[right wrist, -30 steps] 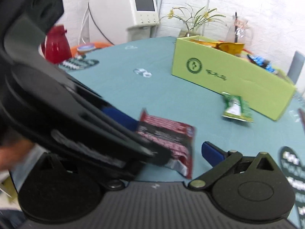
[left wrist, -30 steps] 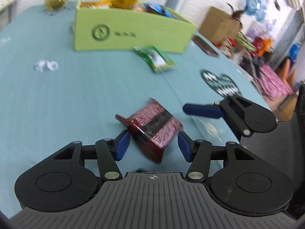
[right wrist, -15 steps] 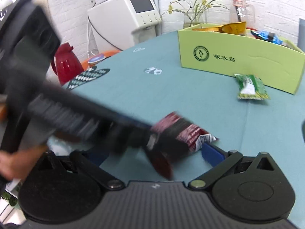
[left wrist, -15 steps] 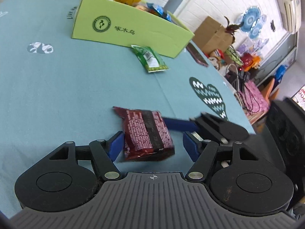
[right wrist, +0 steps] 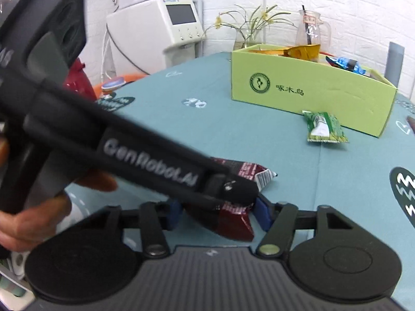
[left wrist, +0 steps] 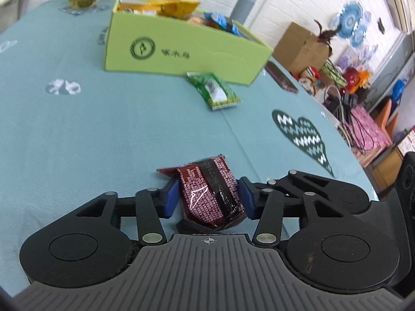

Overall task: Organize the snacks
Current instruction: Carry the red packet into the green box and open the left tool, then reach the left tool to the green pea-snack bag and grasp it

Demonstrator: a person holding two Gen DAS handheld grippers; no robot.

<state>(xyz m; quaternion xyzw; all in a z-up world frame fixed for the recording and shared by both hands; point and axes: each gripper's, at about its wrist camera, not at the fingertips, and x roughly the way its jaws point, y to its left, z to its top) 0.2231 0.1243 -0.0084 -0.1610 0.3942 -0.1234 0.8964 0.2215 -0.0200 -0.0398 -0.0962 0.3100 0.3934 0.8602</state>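
The dark red snack packet [left wrist: 211, 197] sits between the blue pads of the left hand-held gripper [left wrist: 208, 199], raised at its near end, its far end toward the teal worktop [left wrist: 103, 129]. The jaws of that gripper are closing, and both pads appear to press the packet's sides.

In the right wrist view the same packet [right wrist: 234, 219] lies between the pads of the right hand-held gripper [right wrist: 216, 213]; its jaws are also closing. The left gripper's black body crosses in front, so I cannot tell whether the right pads touch the wrapper. A hand [right wrist: 28, 223] holds the left gripper at the view's left edge.

A green snack packet [left wrist: 214, 90] lies flat on the worktop, just in front of the light-green box [left wrist: 181, 51], well apart from both grippers. The box holds several wrapped snacks.
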